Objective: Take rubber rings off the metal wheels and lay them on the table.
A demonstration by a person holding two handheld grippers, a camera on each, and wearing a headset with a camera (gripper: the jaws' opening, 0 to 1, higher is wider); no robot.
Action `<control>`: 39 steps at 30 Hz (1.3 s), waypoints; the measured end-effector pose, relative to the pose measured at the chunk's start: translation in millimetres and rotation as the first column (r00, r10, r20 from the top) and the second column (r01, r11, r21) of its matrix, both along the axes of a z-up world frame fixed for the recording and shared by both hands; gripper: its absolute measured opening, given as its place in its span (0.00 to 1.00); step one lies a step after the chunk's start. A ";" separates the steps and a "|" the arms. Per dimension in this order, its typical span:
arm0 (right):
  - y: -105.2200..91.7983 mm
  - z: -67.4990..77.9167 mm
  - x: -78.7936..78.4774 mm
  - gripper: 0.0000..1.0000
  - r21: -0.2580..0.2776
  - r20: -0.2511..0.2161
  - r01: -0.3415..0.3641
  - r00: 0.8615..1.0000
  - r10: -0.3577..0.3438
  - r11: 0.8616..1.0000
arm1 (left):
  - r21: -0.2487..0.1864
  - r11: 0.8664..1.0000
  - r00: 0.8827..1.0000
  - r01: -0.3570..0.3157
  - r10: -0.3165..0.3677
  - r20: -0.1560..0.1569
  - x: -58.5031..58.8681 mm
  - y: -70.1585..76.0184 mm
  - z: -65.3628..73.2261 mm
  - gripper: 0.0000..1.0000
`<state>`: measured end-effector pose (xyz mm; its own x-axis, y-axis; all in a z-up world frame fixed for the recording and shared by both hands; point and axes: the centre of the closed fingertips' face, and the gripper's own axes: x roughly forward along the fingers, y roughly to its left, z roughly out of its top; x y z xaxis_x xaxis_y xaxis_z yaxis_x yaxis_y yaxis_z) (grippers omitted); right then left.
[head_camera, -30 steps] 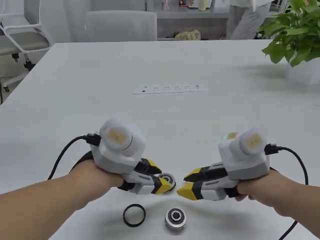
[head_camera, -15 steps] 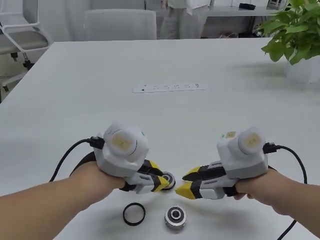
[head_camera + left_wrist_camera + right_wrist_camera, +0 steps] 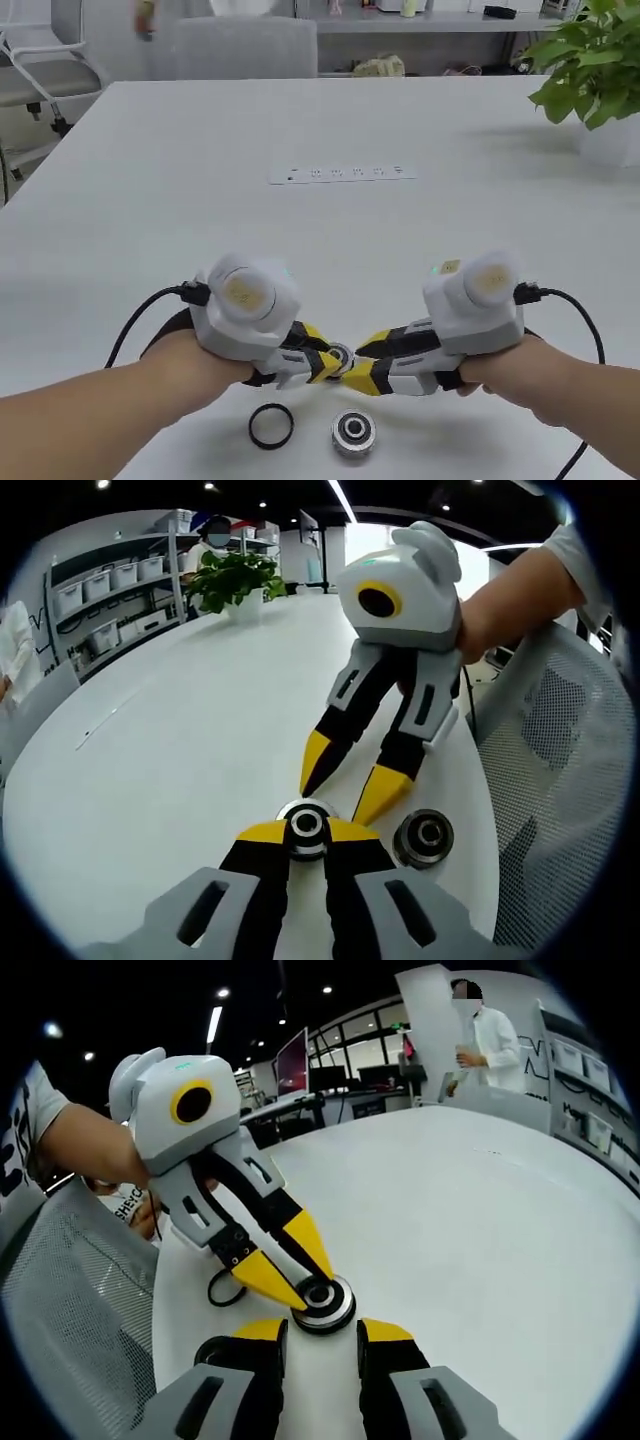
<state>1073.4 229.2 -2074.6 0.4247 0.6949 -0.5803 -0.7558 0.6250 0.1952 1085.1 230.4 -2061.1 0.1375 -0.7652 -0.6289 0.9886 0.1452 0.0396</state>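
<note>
A metal wheel point(image 3: 326, 1306) is seen pinched between the yellow-tipped fingers point(image 3: 262, 832) of the left gripper point(image 3: 305, 832), which are clenched on it from both sides. It is kept low at the near edge of the counter point(image 3: 300, 240); whether it rests on the surface or hangs just over it cannot be told. Whether a rubber ring sits on this wheel cannot be made out either.

The right gripper point(image 3: 323, 1332) is pointed at the wheel from the opposite side. Its fingers point(image 3: 385, 1332) are spread apart and nothing is grasped between them; their tips are found just beside the wheel, one to each side of it.

In the head view, a loose black rubber ring point(image 3: 271, 426) is laid flat on the counter below the left gripper, and a second wheel point(image 3: 353, 431) is set just beside it, apart from both grippers.

Farther back, a white power strip point(image 3: 342, 174) is placed mid-counter, a potted plant point(image 3: 590, 60) is seen at the far right corner, and a chair point(image 3: 243, 50) is drawn up at the far edge
</note>
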 end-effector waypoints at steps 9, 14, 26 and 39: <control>5.7 -2.9 5.7 0.28 -0.007 0.005 0.010 1.000 -0.010 1.000 | -0.001 1.000 1.000 -0.009 0.009 -0.001 0.7 0.0 -0.5 0.07; 5.8 -3.5 6.6 0.27 0.002 -0.001 0.021 1.000 -0.021 1.000 | 0.000 1.000 1.000 -0.011 0.011 -0.001 1.1 -0.1 -0.7 0.07; 1.1 -3.1 1.2 0.20 -0.003 -0.003 0.011 1.000 -0.011 1.000 | -0.001 1.000 1.000 -0.011 0.011 -0.002 1.4 -0.6 -0.5 0.07; -5.2 -4.3 -2.1 0.03 -0.018 -0.005 0.004 1.000 -0.004 1.000 | 0.000 1.000 1.000 -0.020 0.020 -0.001 2.3 -1.0 -0.8 0.07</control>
